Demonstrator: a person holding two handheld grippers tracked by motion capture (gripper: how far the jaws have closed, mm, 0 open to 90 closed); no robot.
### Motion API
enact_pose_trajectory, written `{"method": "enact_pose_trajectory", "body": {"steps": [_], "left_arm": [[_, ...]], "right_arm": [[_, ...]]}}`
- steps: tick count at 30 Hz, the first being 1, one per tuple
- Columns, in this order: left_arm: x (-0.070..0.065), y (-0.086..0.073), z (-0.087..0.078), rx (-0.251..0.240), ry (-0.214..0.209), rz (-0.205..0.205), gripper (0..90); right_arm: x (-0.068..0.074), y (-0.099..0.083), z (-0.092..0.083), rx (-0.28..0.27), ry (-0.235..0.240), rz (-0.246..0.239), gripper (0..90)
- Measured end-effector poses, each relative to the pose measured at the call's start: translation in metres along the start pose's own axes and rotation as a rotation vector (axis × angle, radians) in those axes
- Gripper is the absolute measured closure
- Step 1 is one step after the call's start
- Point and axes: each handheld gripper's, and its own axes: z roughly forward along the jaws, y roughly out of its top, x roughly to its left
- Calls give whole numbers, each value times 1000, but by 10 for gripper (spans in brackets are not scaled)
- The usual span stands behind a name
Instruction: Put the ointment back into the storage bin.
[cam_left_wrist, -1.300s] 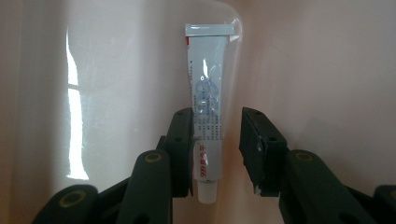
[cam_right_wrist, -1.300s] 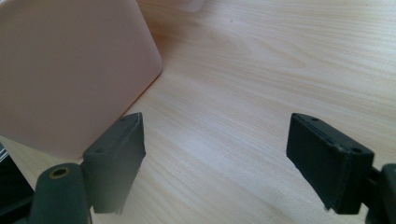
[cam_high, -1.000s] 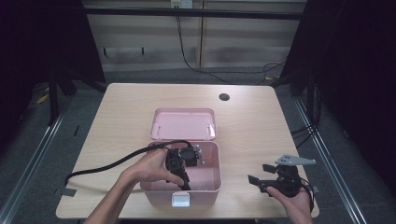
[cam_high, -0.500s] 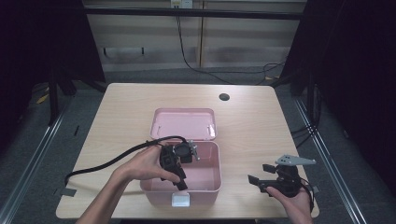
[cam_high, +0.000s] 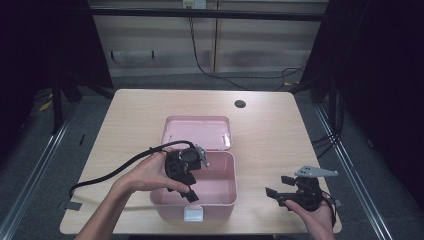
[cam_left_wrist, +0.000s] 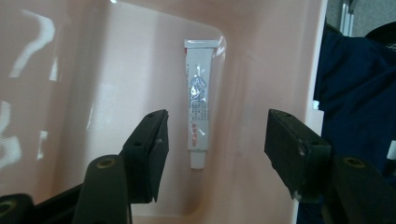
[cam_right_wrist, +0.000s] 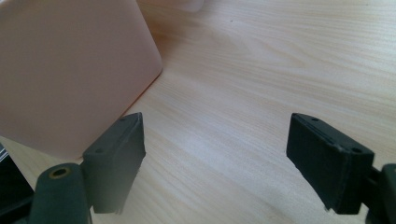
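The left gripper (cam_high: 187, 172), its jaws just opened and parted, is raised above the tube (cam_left_wrist: 198, 100), left lying released inside the pink box (cam_high: 220, 192) near the table's front edge.

A pale pink box (cam_high: 220, 187) holds a white tube (cam_left_wrist: 199, 100) (red-edged, fine grey print) on light wood-grain table (cam_high: 270, 125).
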Motion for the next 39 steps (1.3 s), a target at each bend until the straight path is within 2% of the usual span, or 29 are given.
{"method": "enact_pose_trajectory", "body": {"steps": [4, 15, 19, 21, 23, 26, 27, 28, 33, 34, 39], "left_arm": [[-3, -1, -4, -13, -2, 4, 371], [-6, -8, -22, -31, 39, 9, 328], [-10, -12, -29, -44, 53, 23, 281], [-13, -14, -33, -50, 55, 42, 294], [-14, -15, -35, -58, 62, 43, 268], [-14, -19, -40, -65, 47, 60, 177], [-15, -20, -41, -76, 51, 49, 195], [-15, -21, -42, -69, 60, 62, 210], [-14, -29, -49, -89, 53, 63, 196], [-14, -31, -49, -105, 53, 48, 196], [-12, -42, -55, -100, 70, 39, 199]], "right_arm": [[0, 0, 0, 0, 0, 0, 190], [0, 0, 0, 1, 1, 1, 190], [-1, 0, 0, 0, 2, 0, 190], [-1, 0, 0, 1, 1, 2, 190], [-1, 0, 0, 1, 0, 3, 190], [0, 0, 0, -1, 0, 1, 190], [0, 0, 0, -1, -1, 3, 190], [0, 0, 0, -1, -2, 4, 190], [0, 0, 0, -1, -2, 3, 190], [0, 0, 0, -1, -2, 3, 190], [-1, 0, 0, 0, -2, 4, 190]]}}
